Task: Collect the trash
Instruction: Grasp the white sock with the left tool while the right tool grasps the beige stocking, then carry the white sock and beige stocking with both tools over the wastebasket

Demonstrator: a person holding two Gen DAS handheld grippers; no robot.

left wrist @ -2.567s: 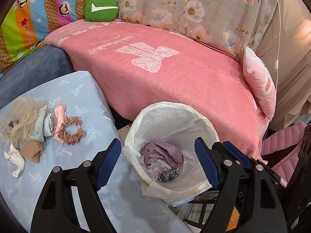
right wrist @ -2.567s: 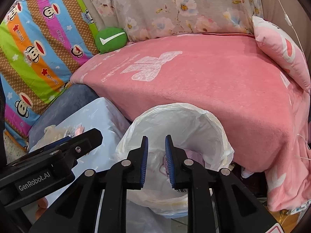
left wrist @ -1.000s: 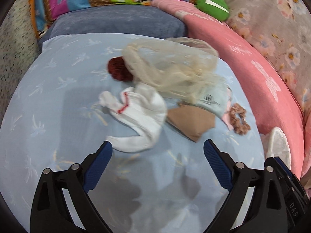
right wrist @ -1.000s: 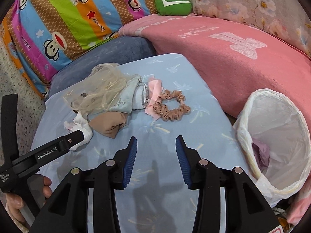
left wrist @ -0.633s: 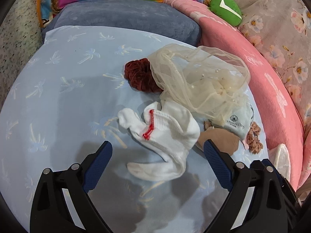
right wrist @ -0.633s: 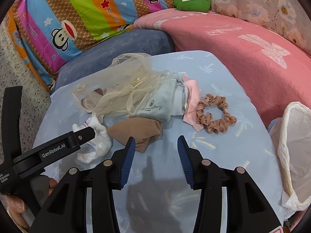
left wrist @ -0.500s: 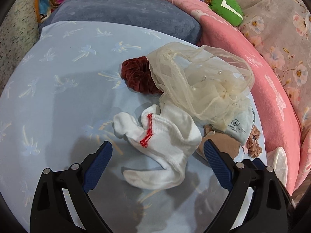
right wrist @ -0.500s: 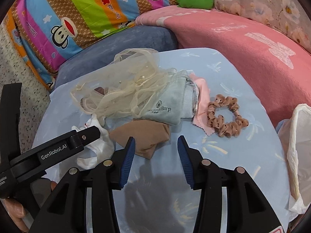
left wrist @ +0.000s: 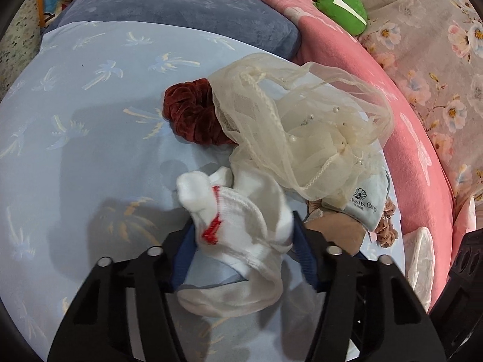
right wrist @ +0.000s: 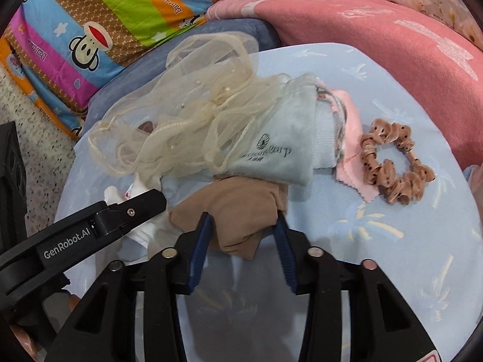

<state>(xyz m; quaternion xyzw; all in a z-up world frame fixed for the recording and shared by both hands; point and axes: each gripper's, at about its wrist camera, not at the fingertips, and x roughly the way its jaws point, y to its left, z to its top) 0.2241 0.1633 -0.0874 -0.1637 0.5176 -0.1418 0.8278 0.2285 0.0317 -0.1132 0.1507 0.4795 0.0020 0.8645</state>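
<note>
A pile of cloth items lies on the light blue sheet [left wrist: 75, 150]. My left gripper [left wrist: 241, 250] has its jaws around a white sock with red stitching [left wrist: 241, 220], pressing its sides. My right gripper [right wrist: 241, 235] is open, its jaws on either side of a tan stocking [right wrist: 238, 208] without pinching it. Beyond lie a cream mesh veil [left wrist: 302, 126] [right wrist: 193, 114], a dark red scrunchie [left wrist: 193, 114], a pale blue pouch [right wrist: 280, 147], a pink cloth [right wrist: 350, 163] and a tan spotted scrunchie [right wrist: 392, 163].
The white bin bag rim [left wrist: 419, 259] shows at the right edge of the left wrist view. A pink blanket [right wrist: 377, 30], a blue-grey cushion [left wrist: 181, 9], a green cushion [left wrist: 341, 0] and a striped monkey quilt [right wrist: 105, 24] surround the sheet.
Both grippers moved from the bin to the pile. My left jaws narrowed from wide open onto the white sock. My right gripper came forward over the tan stocking.
</note>
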